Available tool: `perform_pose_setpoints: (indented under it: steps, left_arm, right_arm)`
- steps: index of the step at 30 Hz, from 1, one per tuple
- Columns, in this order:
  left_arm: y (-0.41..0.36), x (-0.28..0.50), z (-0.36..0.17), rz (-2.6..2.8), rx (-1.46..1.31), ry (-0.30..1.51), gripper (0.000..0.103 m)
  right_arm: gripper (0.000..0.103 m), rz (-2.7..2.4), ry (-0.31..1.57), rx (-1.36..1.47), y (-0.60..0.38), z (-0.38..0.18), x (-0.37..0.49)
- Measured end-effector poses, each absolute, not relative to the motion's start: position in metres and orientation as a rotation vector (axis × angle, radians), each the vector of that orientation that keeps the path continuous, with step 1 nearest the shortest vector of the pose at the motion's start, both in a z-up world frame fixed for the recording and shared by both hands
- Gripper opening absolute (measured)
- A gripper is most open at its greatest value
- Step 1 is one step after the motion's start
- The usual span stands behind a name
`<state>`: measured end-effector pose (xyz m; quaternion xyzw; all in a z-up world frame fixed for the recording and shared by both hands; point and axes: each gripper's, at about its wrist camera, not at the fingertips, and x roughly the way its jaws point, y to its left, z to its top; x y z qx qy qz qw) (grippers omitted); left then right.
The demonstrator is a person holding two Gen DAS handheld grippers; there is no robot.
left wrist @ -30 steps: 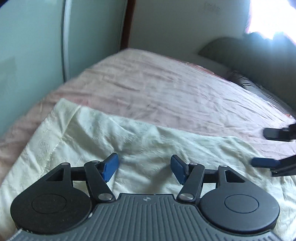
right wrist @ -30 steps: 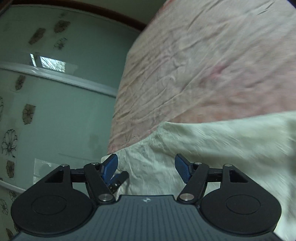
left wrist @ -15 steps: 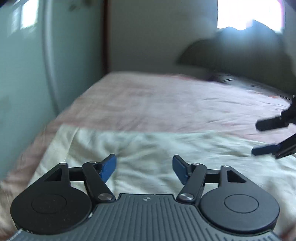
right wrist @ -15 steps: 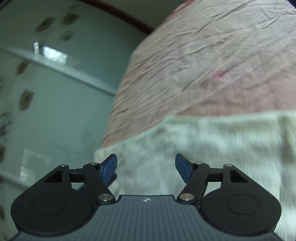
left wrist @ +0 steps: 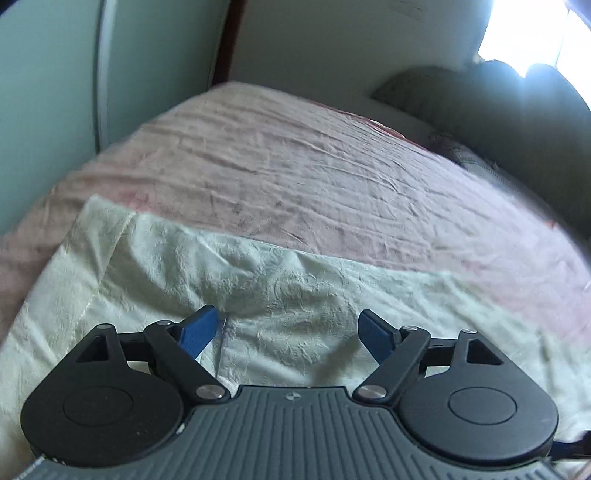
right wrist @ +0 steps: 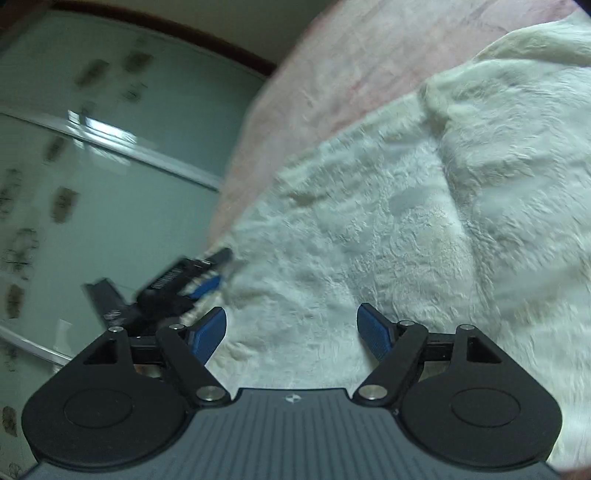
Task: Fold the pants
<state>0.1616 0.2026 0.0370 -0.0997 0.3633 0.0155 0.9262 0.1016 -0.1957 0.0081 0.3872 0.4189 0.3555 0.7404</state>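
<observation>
Over cream pants [left wrist: 303, 295], both claws [left wrist: 288, 328] agape

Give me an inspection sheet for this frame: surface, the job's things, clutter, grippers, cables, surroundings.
Surface: bed with a wrinkled pink sheet.
Job's things: cream pants spread across the near part of the bed, rumpled, with a raised crease.
Clutter: dark cushion or bedding at the far end; what it is cannot be told.
Grippers: left gripper open, low over the cloth, holding nothing; right gripper open over the cloth, holding nothing. The right view is blurred.
Cables: nothing seen.
Surroundings: pale green glass doors with a flower pattern beside the bed; bright window beyond the far end.
</observation>
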Motion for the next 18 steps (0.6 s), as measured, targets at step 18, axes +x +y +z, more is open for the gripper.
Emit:
perform_pose_setpoints:
  steps: [18]
  left_arm:
    - [-0.031, 0.089, 0.056, -0.372, 0.01, 0.675, 0.085]
  right_arm:
    - [0.081, 0.273, 0.65, 1.014, -0.431, 0.023, 0.048]
